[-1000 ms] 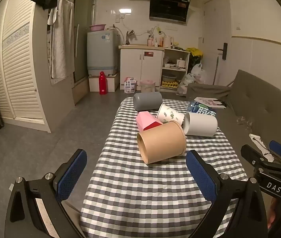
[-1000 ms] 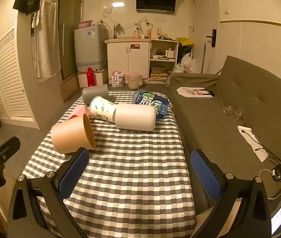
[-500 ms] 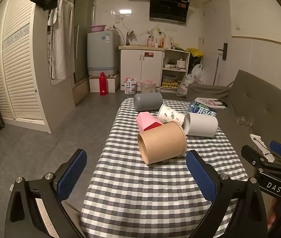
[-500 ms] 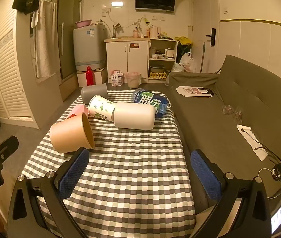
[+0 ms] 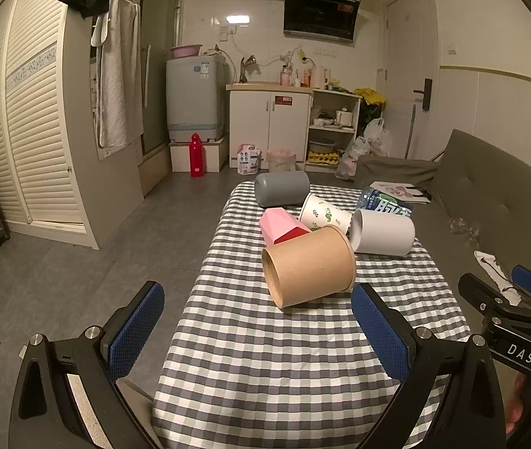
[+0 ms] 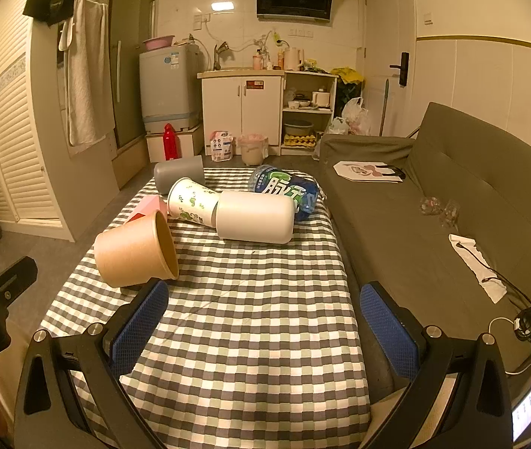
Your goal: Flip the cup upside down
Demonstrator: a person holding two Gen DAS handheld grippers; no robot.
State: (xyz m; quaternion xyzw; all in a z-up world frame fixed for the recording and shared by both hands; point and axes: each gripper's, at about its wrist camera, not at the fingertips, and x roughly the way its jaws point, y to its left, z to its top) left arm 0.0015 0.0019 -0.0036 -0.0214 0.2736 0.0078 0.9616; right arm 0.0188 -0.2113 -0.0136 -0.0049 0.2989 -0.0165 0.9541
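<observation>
With jaws spread wide and nothing between the blue pads, left gripper (image 5: 256, 327) and right gripper (image 6: 263, 320) both low over the near end of the grey-and-white checked tablecloth (image 6: 250, 321), touching no cup. Just beyond: brown kraft paper cup (image 5: 308, 265) on its side, mouth toward the right gripper; behind it, pink faceted cup (image 5: 280, 226), white paper cup with green print (image 6: 192, 200), plain white cylindrical cup (image 6: 254, 217), grey cylindrical cup (image 5: 282, 188), all lying down. Blue-and-green snack bag (image 6: 286, 189) at the far right edge, beside grey sofa (image 6: 452, 202).

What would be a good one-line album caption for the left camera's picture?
Open left tongs hover before a brown paper cup lying on its side among other toppled cups on a checked tablecloth.
</observation>
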